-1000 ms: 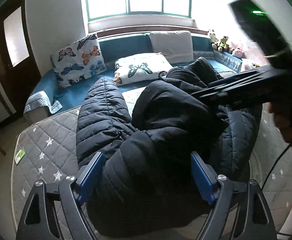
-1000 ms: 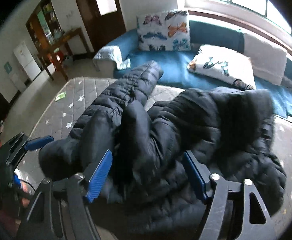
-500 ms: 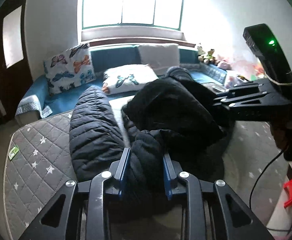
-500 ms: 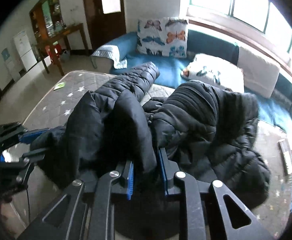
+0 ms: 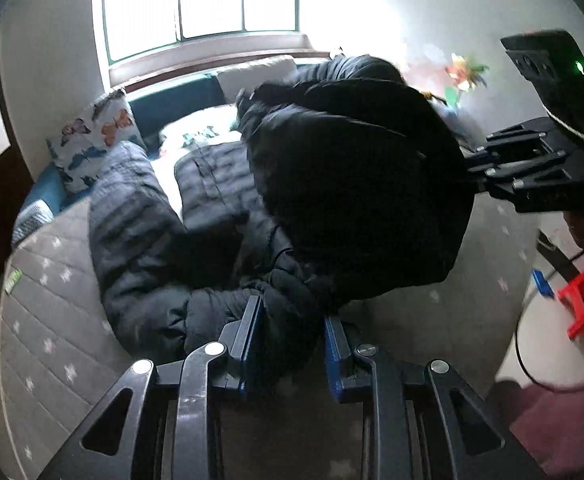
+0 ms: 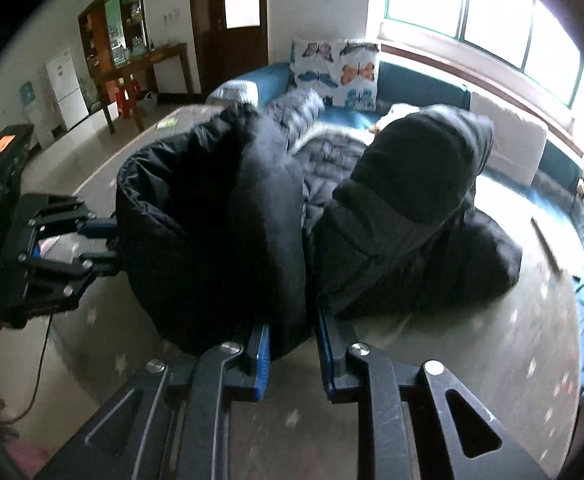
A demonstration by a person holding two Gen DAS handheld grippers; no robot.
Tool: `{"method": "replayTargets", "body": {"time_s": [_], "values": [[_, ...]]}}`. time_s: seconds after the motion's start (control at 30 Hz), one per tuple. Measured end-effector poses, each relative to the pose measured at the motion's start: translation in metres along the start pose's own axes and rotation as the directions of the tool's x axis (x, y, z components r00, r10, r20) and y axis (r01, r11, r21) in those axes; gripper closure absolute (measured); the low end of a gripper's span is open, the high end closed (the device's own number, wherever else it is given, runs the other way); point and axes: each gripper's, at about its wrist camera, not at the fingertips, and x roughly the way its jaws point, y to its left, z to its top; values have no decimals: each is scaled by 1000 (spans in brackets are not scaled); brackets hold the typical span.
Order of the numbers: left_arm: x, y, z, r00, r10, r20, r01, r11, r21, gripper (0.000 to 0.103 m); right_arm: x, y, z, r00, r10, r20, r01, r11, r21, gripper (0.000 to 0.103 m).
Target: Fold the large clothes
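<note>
Both grippers, left (image 5: 292, 330) and right (image 6: 293, 340), clench puffer jacket (image 5: 355, 184) above mattress (image 5: 48, 320); raised jacket hides butterfly pillows (image 6: 333, 68).

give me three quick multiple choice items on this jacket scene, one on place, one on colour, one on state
1. Where does the butterfly pillow sit?
A. on the blue sofa under the window
B. on the floor
C. on the wooden table

2. What colour are the pads of the tongs?
A. red
B. blue
C. yellow

3. What are the left tongs and right tongs doing?
A. both open above the mattress
B. one open, one shut
C. both shut on the black puffer jacket

Key: 1 A, it leans on the sofa back; 2 B, blue strips line the fingers; 3 C, fabric is pinched between each pair.
</note>
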Motion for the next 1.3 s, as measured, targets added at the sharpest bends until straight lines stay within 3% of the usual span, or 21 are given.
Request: {"method": "replayTargets", "body": {"time_s": [0.13, 0.3, 0.47, 0.57, 0.63, 0.7, 0.73, 0.8, 0.83, 0.87, 1.0, 1.03, 1.2, 1.3], "values": [[1, -15, -25, 998, -4, -63, 6, 1000, 22, 71, 13, 5, -34, 995, 21, -93, -23, 1000, -11, 81], [-20, -21, -36, 997, -9, -79, 12, 1000, 29, 71, -7, -2, -38, 981, 121, -152, -121, 993, 9, 80], [-54, 7, -25, 995, -101, -25, 100, 993, -58, 70, -55, -17, -17, 992, 52, -118, -57, 998, -37, 77], [-66, 28, -2, 996, -86, 26, 88, 993, -73, 70, -79, -29, -10, 997, 40, -73, -41, 999, -12, 74], [-71, 40, 13, 997, -55, 59, 60, 995, -80, 69, -89, -38, 0, 1000, 14, -26, -14, 1000, -9, 68], [-66, 54, 27, 997, -26, 69, 33, 995, -98, 66, -88, -46, 14, 1000, -8, 5, 8, 1000, -7, 37], [-60, 61, 35, 997, -13, 70, 20, 994, -109, 65, -81, -50, 21, 1000, -16, 18, 16, 1000, -5, 31], [-48, 75, 46, 998, 10, 65, 0, 988, -152, 53, -65, -61, 33, 998, -53, 19, 53, 999, 10, 27], [-42, 85, 51, 998, 16, 60, -5, 984, -179, 41, -53, -68, 37, 998, -62, 2, 62, 998, 24, 27], [-34, 97, 54, 999, 19, 47, -8, 974, -225, 33, -43, -73, 38, 997, -71, -9, 71, 997, 36, 27], [-3, 143, 63, 1000, 27, 16, -19, 932, -361, 28, -3, -119, 39, 988, -133, -84, 142, 982, 123, 27], [5, 159, 65, 1000, 28, 2, -25, 911, -412, 25, 8, -136, 37, 987, -127, -98, 142, 975, 169, 27], [43, 215, 63, 998, 58, -12, -56, 856, -514, 22, 25, -200, 12, 990, -90, -112, 124, 926, 356, 27], [64, 252, 57, 999, 34, -8, -32, 799, -601, 22, 30, -235, -8, 997, -5, -82, 44, 874, 484, 27]]}}
